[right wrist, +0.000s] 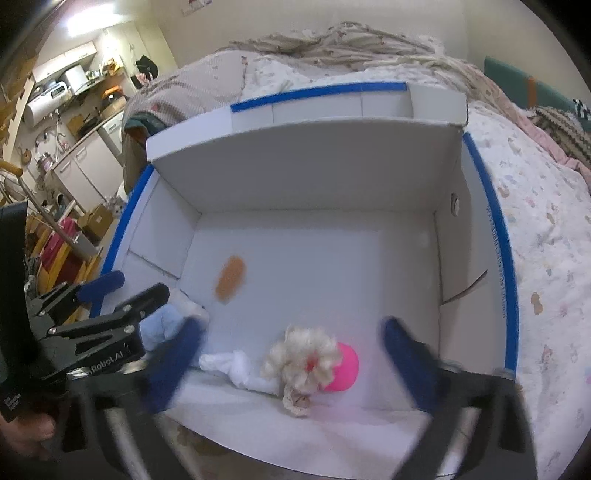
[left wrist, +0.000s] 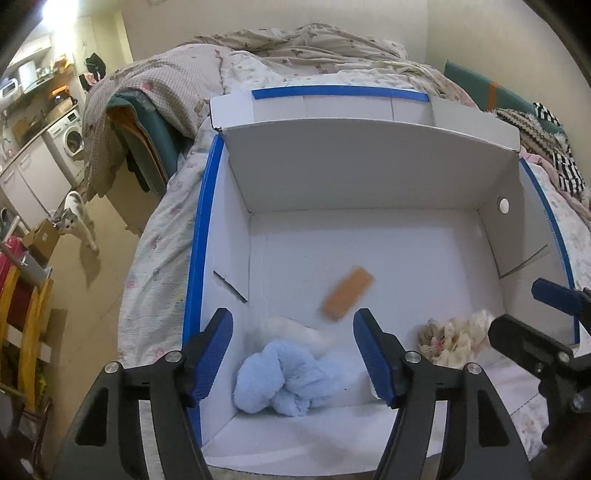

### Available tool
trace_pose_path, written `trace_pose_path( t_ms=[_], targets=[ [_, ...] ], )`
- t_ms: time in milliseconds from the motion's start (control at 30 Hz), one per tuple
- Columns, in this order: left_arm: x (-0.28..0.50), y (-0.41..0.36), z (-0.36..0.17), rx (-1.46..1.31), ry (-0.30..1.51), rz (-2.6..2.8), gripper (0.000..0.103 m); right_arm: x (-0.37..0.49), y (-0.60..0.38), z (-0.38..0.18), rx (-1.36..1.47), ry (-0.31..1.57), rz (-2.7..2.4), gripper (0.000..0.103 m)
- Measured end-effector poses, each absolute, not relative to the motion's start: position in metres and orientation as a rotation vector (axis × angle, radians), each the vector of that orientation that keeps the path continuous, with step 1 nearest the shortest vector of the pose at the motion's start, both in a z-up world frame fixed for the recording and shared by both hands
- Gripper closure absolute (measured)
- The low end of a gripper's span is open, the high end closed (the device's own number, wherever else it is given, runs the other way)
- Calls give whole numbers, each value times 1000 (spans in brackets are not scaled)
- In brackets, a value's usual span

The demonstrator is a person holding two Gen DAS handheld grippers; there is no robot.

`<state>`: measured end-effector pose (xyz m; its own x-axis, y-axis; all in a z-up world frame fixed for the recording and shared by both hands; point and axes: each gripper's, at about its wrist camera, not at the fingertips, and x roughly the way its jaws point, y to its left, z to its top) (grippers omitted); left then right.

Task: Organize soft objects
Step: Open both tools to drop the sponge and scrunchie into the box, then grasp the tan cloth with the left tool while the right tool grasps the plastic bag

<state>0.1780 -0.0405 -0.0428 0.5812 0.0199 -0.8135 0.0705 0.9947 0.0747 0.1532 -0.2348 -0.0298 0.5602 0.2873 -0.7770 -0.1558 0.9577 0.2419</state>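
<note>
Rumpled bed (left wrist: 295,55), washing machine (left wrist: 70,136) left, cream walls (left wrist: 258,14).

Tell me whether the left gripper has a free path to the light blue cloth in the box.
Probably yes. The left gripper hangs open right above the light blue cloth, which lies uncovered in the near corner of the box, with nothing between its fingers and the cloth.

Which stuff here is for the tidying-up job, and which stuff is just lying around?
For the job:
white box
blue fluffy cloth
cream frilly thing
pink ball
white cloth
orange pad

Just lying around:
bed quilt
washing machine
cat
</note>
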Motion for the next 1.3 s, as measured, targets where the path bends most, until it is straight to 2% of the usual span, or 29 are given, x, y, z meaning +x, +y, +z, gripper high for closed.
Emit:
trace_pose_path(
  t_ms=[1300],
  targets=[
    [120,-12,-10,119,883,19,38,110,-257,-7,172,860,141,0]
  ],
)
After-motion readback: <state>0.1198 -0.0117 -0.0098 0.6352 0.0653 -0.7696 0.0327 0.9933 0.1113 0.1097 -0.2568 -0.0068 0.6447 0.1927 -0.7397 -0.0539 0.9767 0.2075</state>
